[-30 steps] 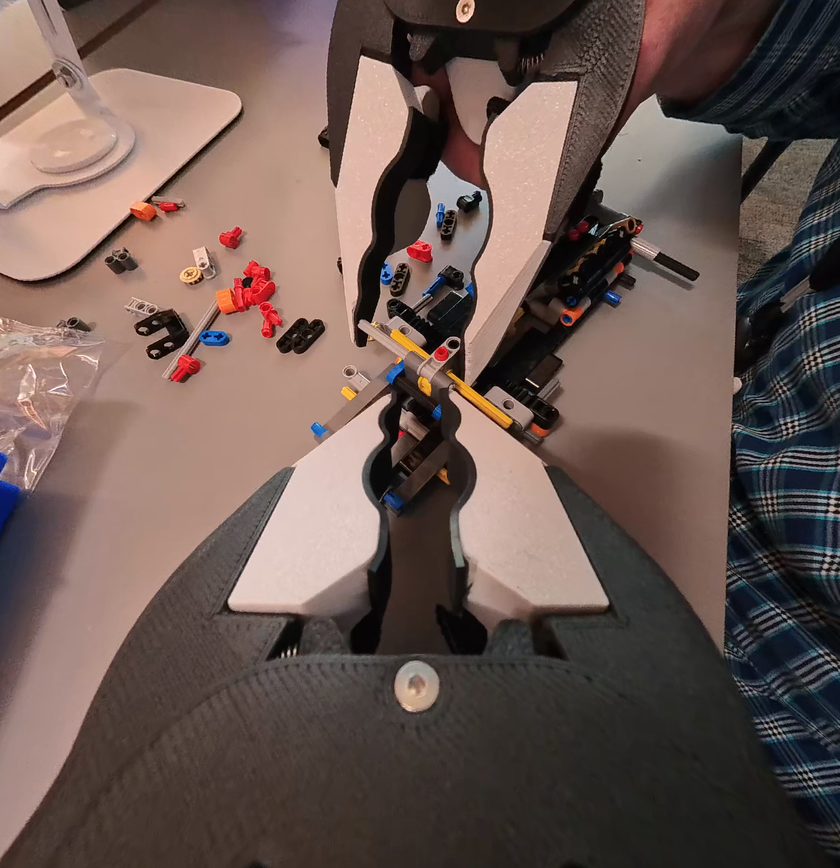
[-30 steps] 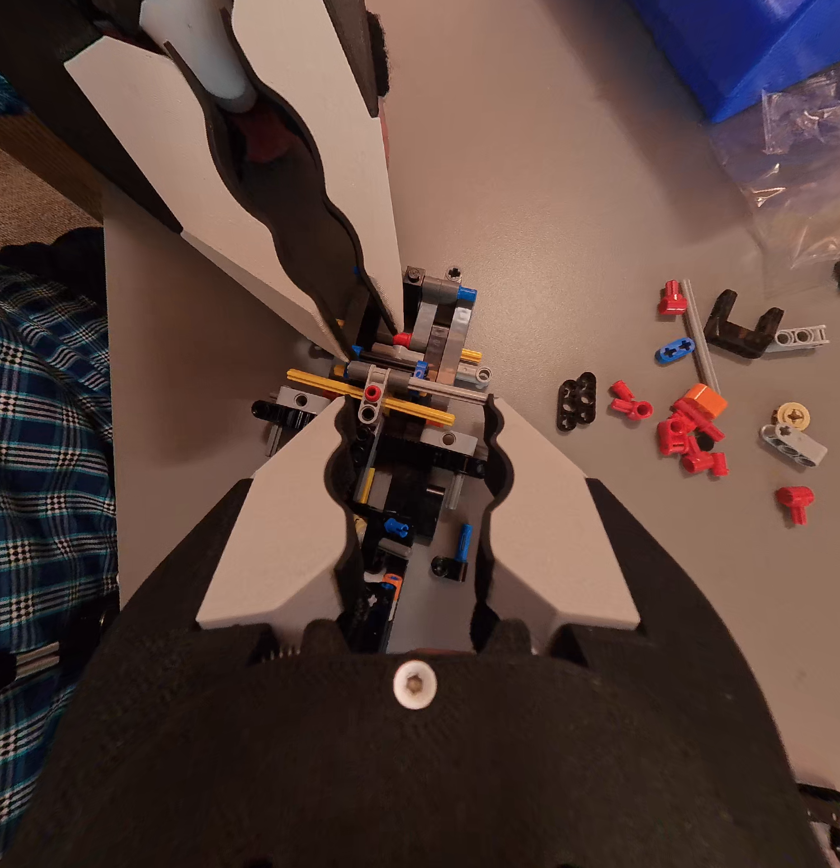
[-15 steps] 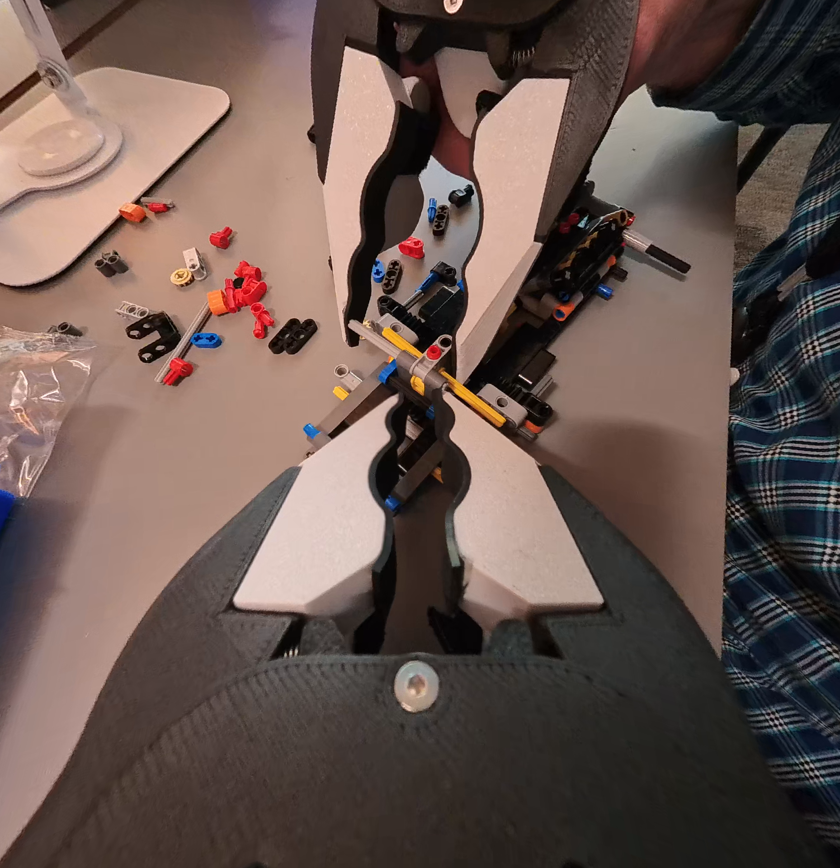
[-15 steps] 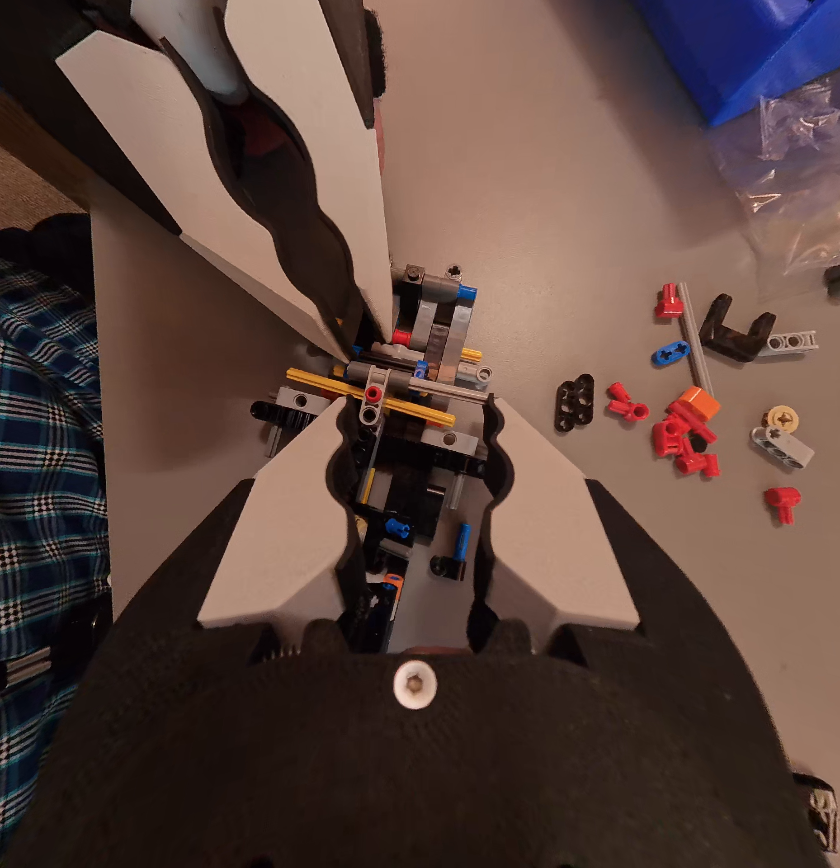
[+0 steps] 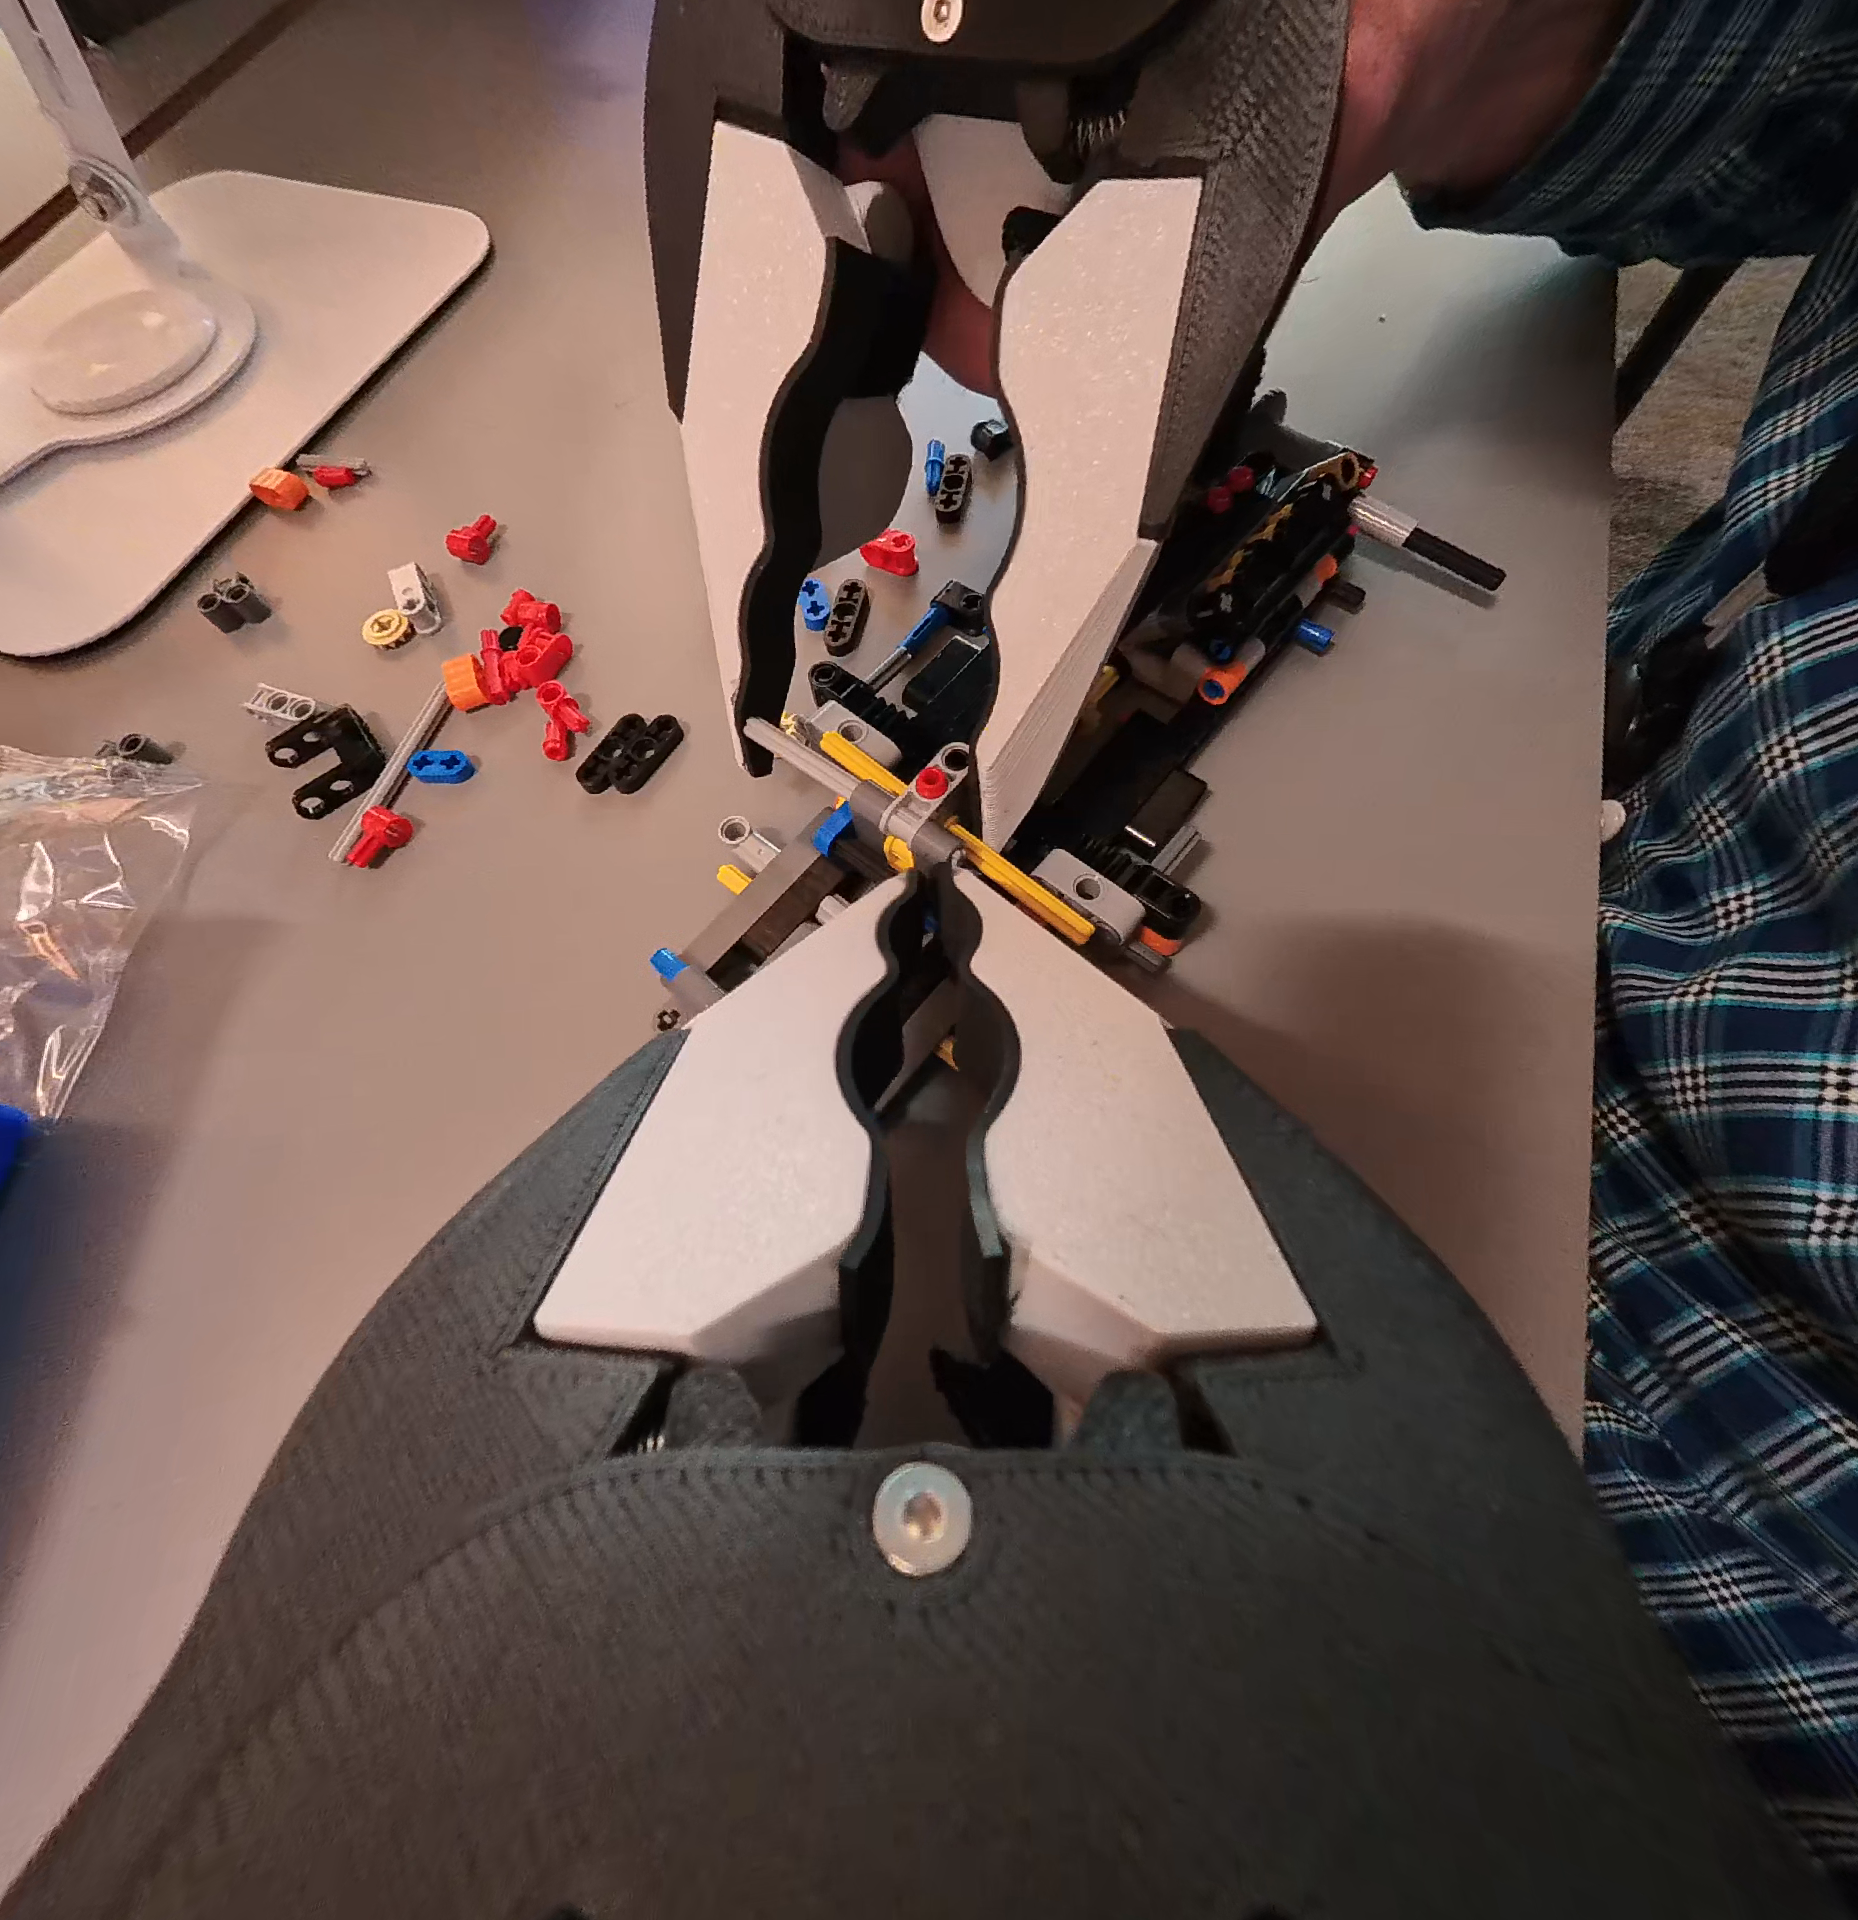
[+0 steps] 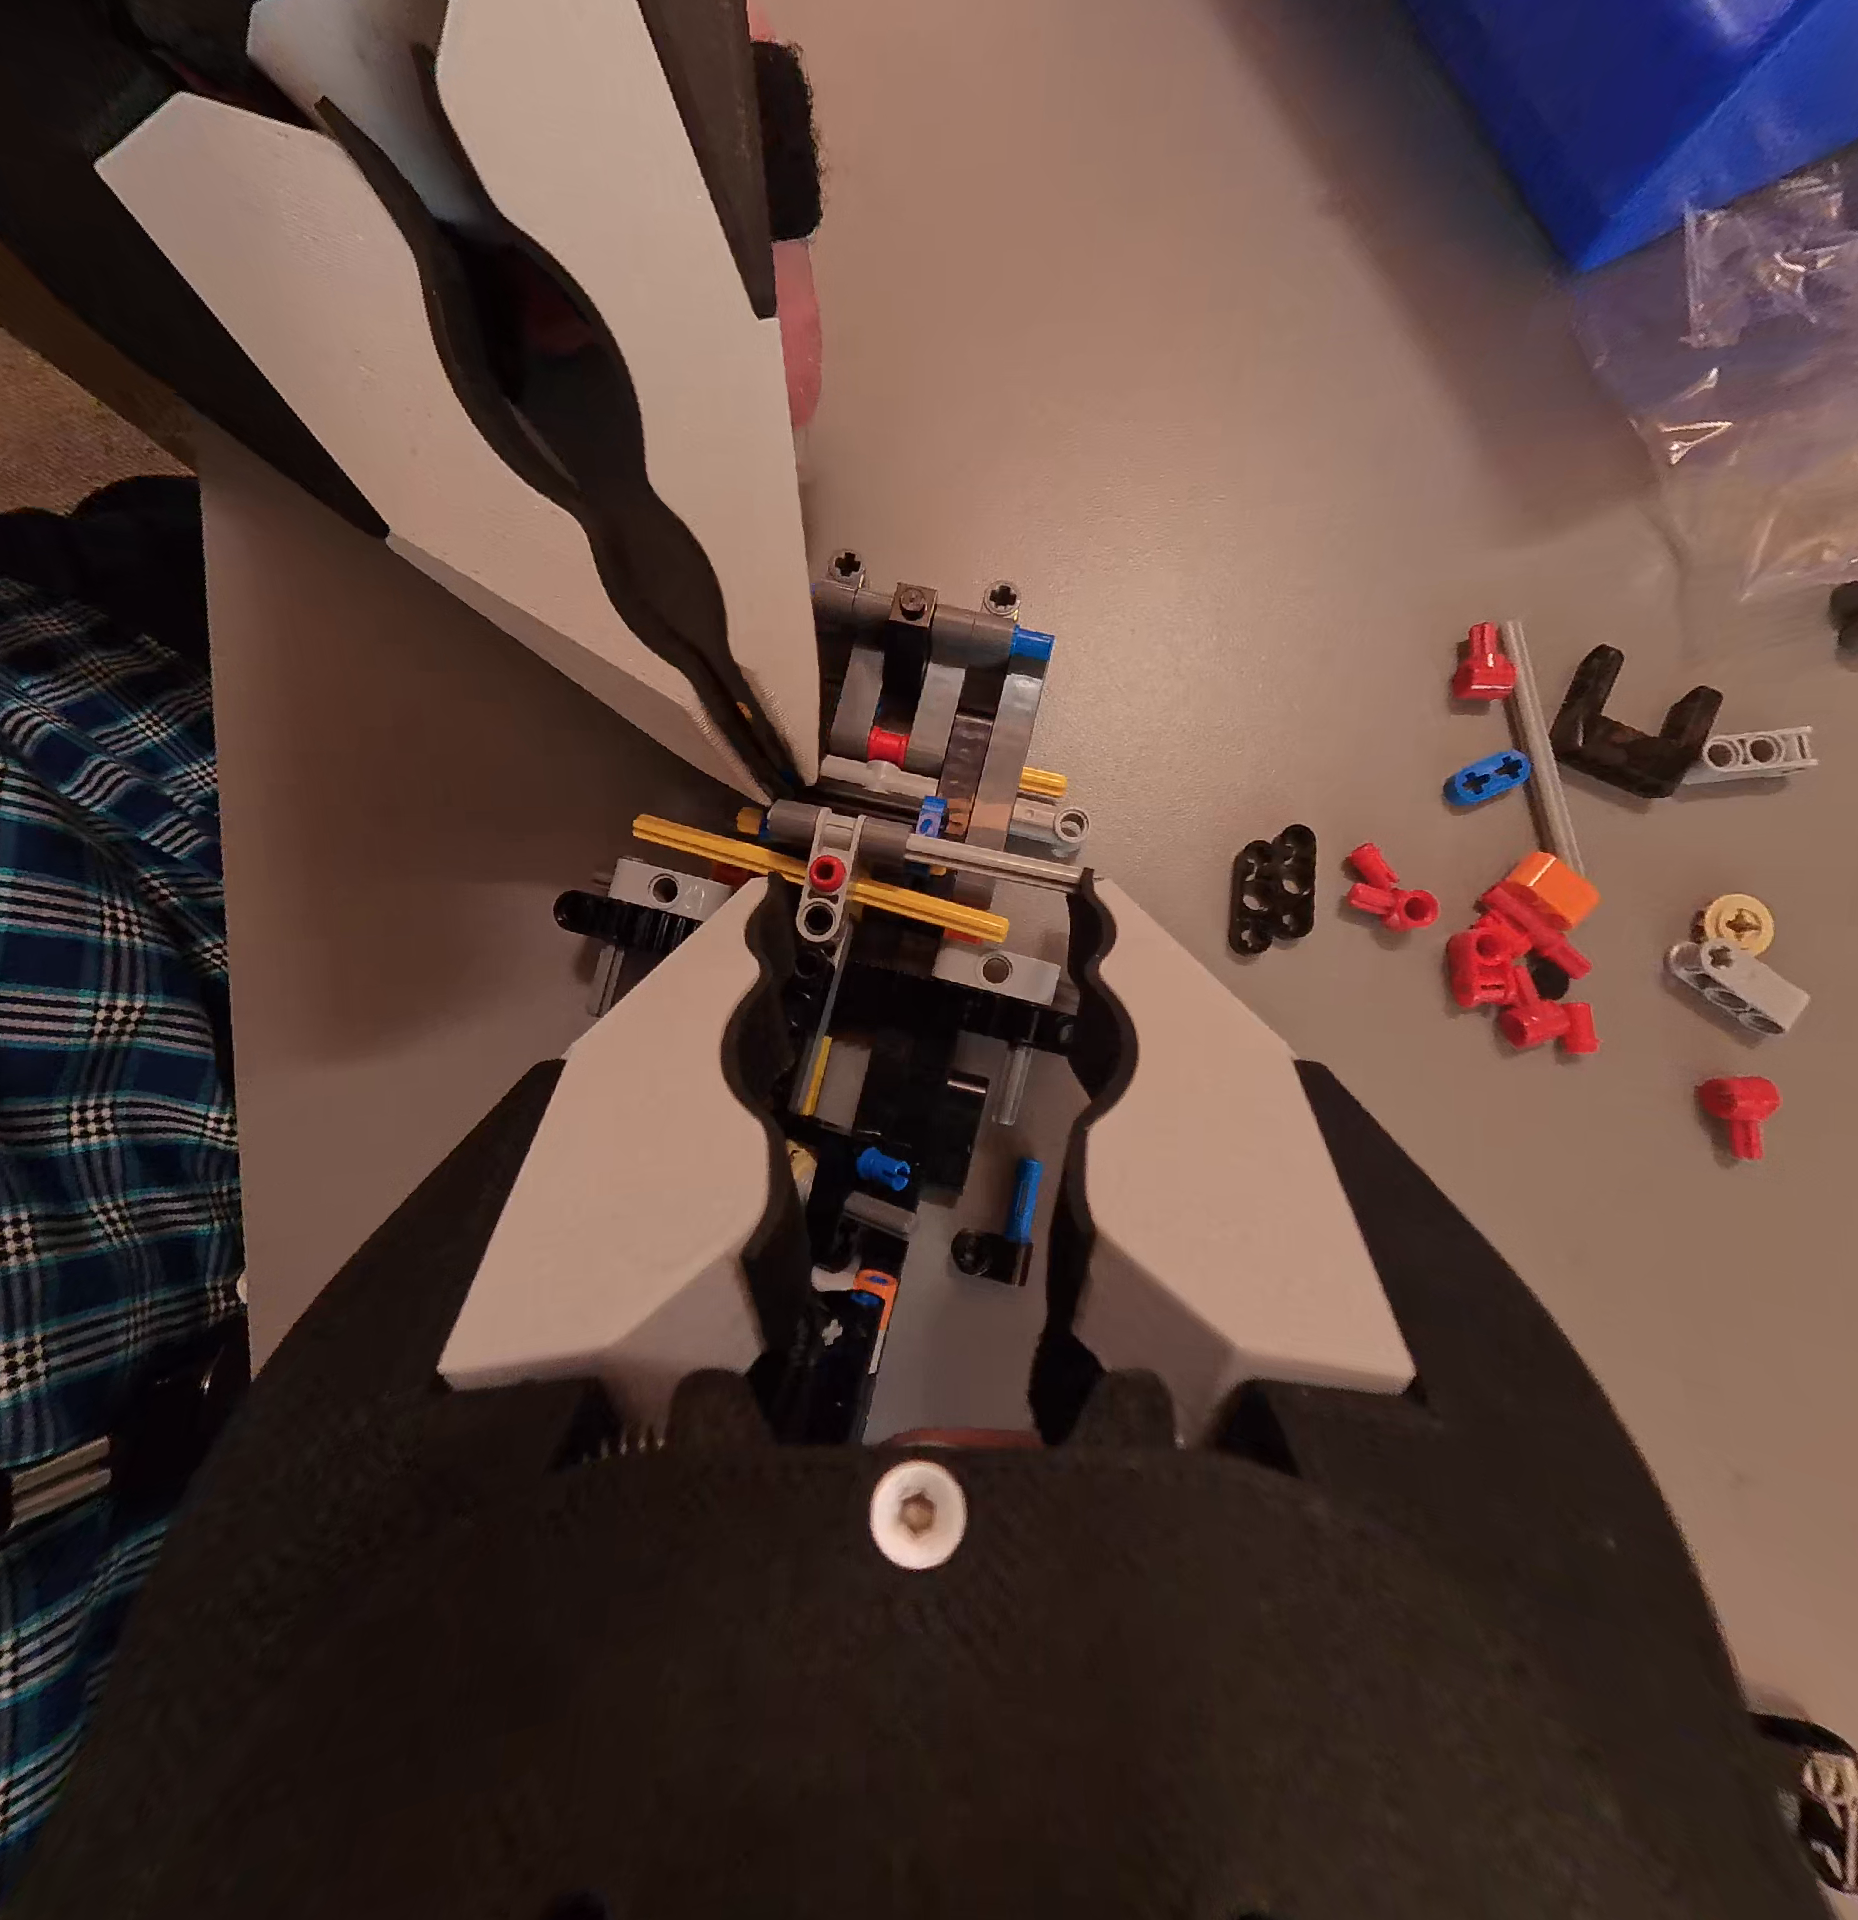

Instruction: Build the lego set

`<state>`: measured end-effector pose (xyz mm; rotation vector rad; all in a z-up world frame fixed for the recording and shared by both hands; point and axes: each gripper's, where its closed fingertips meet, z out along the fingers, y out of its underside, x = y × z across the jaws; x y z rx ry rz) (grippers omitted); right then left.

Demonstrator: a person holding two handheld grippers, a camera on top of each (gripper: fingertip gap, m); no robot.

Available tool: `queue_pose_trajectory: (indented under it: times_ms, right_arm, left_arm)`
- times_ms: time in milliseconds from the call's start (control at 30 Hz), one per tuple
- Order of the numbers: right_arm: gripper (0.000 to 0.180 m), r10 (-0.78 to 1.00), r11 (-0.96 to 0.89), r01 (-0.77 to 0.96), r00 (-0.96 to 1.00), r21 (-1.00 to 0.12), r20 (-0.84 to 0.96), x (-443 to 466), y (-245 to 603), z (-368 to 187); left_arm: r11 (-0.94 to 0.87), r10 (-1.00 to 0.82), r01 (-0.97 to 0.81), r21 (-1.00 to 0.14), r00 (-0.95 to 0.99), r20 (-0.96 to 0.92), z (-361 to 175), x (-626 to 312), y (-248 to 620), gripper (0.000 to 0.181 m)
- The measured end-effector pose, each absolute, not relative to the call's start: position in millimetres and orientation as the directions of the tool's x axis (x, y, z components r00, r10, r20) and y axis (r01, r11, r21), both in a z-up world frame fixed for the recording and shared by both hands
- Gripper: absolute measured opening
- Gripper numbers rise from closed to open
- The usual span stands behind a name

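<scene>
A partly built lego assembly (image 5: 1122, 727) of black, grey and yellow parts lies on the grey table (image 5: 385, 1039); it also shows in the right wrist view (image 6: 904, 997). Across its near end run a yellow axle (image 5: 1018, 878) and a grey connector with a red pin (image 5: 930, 790). My left gripper (image 5: 933, 883) is shut, its tips pinching the assembly just under that connector; it enters the right wrist view from the upper left (image 6: 790, 779). My right gripper (image 6: 925, 888) is open and straddles the assembly; it reaches in from the top of the left wrist view (image 5: 873, 779).
Loose red, black, blue and grey pieces (image 5: 509, 675) lie left of the assembly, on the right in the right wrist view (image 6: 1507, 956). A clear plastic bag (image 5: 52, 883), a blue bin (image 6: 1631, 104) and a white stand base (image 5: 229, 364) lie beyond. A person's plaid sleeve (image 5: 1735, 935) is at the table edge. Only a small space, under 4 cm, lies between the two pairs of fingers.
My left gripper's jaws have closed from a narrow gap to touching tips on the assembly. The right gripper has stayed open around the assembly and barely moved.
</scene>
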<state>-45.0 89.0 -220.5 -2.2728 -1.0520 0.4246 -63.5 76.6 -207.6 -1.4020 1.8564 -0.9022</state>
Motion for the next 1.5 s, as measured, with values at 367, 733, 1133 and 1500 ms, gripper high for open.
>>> queue_pose_trajectory:
  times_ms: [367,733,1133,1500]
  right_arm:
    - [0.052,0.761,-0.534,0.531,0.642,-0.658,-0.099,-44.3,90.1,-220.5]
    - [0.054,0.75,-0.551,0.51,0.65,-0.661,-0.123,-46.2,91.0,-217.8]
    - [0.051,0.719,-0.585,0.495,0.683,-0.642,-0.128,-50.9,91.1,-215.8]
    - [0.049,0.721,-0.587,0.502,0.681,-0.635,-0.129,-50.7,90.7,-217.0]
  left_arm:
    - [0.157,-0.974,-0.539,-0.828,-0.221,-0.041,-206.9,-62.9,78.0,0.0]
    - [0.151,-0.974,-0.53,-0.834,-0.224,-0.033,-205.2,-63.9,82.5,0.0]
    - [0.17,-0.972,-0.553,-0.816,-0.23,-0.047,-210.4,-63.6,80.2,0.0]
    - [0.173,-0.975,-0.555,-0.814,-0.213,-0.062,-210.9,-63.3,81.2,0.0]
